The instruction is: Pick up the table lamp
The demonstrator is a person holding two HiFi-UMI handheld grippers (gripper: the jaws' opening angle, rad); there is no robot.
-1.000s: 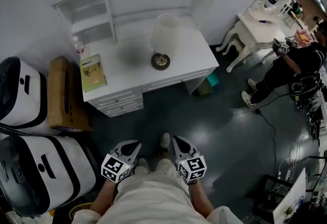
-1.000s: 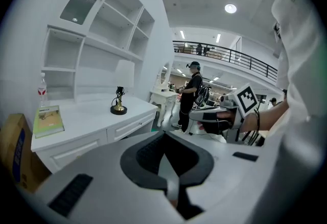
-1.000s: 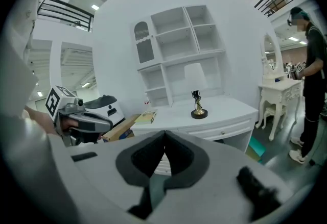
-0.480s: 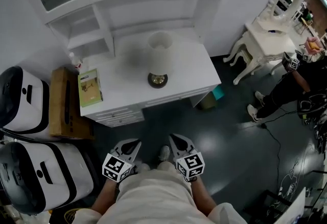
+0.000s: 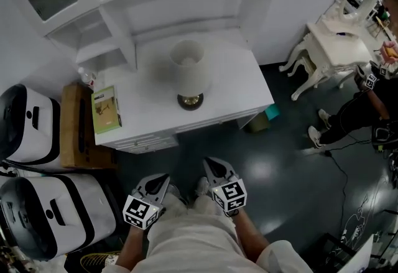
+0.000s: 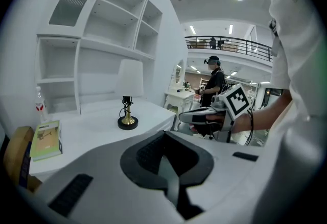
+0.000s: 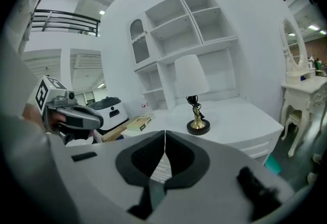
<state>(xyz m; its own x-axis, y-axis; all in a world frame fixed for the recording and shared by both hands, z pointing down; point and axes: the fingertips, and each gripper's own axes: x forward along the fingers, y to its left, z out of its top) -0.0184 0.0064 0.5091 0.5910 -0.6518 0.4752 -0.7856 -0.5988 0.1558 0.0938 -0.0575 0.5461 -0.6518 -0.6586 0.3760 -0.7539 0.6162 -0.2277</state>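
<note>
The table lamp (image 5: 187,66) has a white shade, a brass stem and a round dark base, and stands upright near the middle of the white desk (image 5: 239,82). It also shows in the left gripper view as the lamp (image 6: 127,100) and in the right gripper view as the lamp (image 7: 193,96). My left gripper (image 5: 163,177) and right gripper (image 5: 207,162) hang side by side over the dark floor, short of the desk front. Both are shut and hold nothing. Their jaws point toward the desk, left gripper (image 6: 164,133), right gripper (image 7: 164,132).
A green book (image 5: 106,109) and a small bottle (image 5: 83,76) lie at the desk's left end. A cardboard box (image 5: 74,129) and two white machines (image 5: 28,122) stand left of the desk. Shelves rise behind it. A white dressing table (image 5: 339,38) and a person (image 5: 367,104) are at the right.
The desk and lamp have come nearer and more centred in the head view as both grippers moved forward toward them. The jaws stayed shut.
</note>
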